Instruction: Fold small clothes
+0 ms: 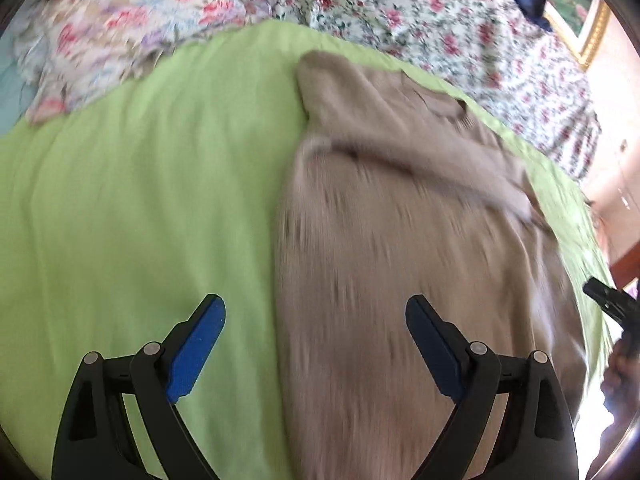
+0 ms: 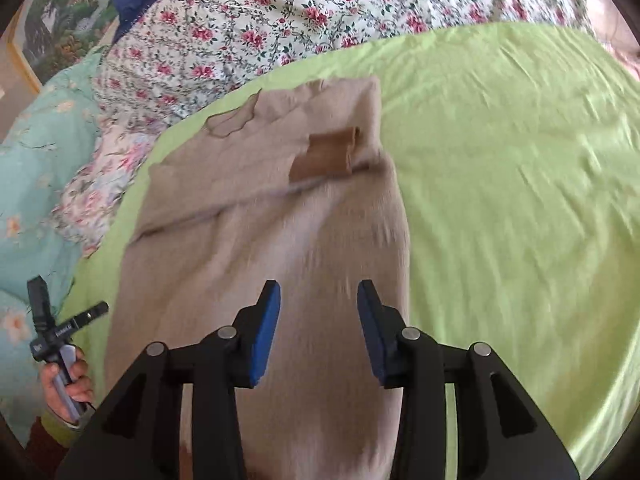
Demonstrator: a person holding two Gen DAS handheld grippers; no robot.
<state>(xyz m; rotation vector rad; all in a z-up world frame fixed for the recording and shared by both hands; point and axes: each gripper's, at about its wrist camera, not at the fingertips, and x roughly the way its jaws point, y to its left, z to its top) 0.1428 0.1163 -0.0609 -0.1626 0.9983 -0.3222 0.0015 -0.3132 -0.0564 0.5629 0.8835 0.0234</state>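
Across frame centre: beige sweater (image 2: 256, 240) on green sheet (image 2: 500, 180).
Floral bedding (image 2: 280, 20) above; left gripper (image 1: 316, 344) and right gripper (image 2: 319, 328) gape empty.

Black hand-held gripper (image 2: 319, 300) frames w/ blue pads (image 2: 262, 332), silver pivot pins (image 2: 227, 333).

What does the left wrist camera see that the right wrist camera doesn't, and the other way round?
Only the left wrist view shows the left gripper, jaws wide and empty over the edge of the garment.

Only the right wrist view shows the right gripper, part open and empty, the darker brown ribbed cuff and a hand holding a tool.

Both show the beige knitted sweater, the lime green sheet and the rose-patterned quilt.
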